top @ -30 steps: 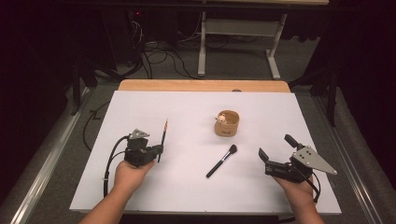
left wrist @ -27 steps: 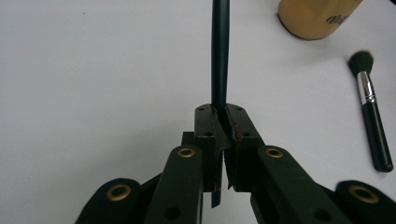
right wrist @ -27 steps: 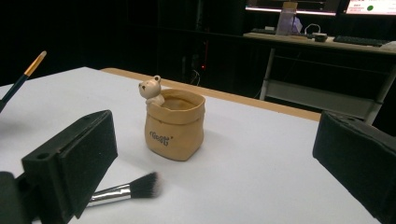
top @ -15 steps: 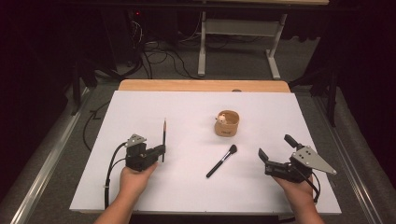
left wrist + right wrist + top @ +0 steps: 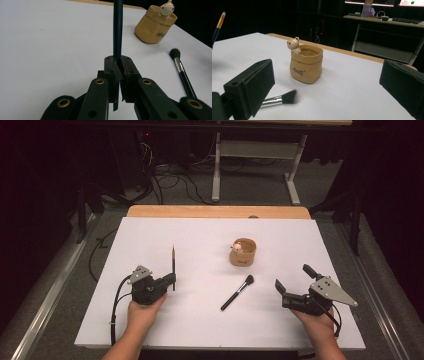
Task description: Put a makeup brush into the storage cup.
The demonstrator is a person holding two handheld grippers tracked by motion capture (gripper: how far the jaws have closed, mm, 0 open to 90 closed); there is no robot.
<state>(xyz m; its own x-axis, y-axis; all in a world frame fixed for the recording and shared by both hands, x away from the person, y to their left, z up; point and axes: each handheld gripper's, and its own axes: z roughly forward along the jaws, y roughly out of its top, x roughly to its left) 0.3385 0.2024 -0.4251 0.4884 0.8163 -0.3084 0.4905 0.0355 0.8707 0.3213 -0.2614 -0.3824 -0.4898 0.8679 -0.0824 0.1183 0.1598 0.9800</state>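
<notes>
Pencil (image 5: 173,265) clamped in left hand-held gripper (image 5: 169,280), high view: a second ago it leaned right, now stands straight, tip pointing away from person. Likely being readied for bear-trimmed pot (image 5: 243,252) mid-bench. Makeup brush (image 5: 238,292) lies on white bench (image 5: 150,235), untouched. Right hand-held gripper (image 5: 291,282) waits, jaws spread, nothing between.

Left gripper view: jaws pinched tight on pencil shaft (image 5: 117,32); pot (image 5: 155,25) ahead to right.

Right gripper view: jaws wide apart, pot (image 5: 307,65) ahead, brush bristles (image 5: 288,97) slightly blurred.
</notes>
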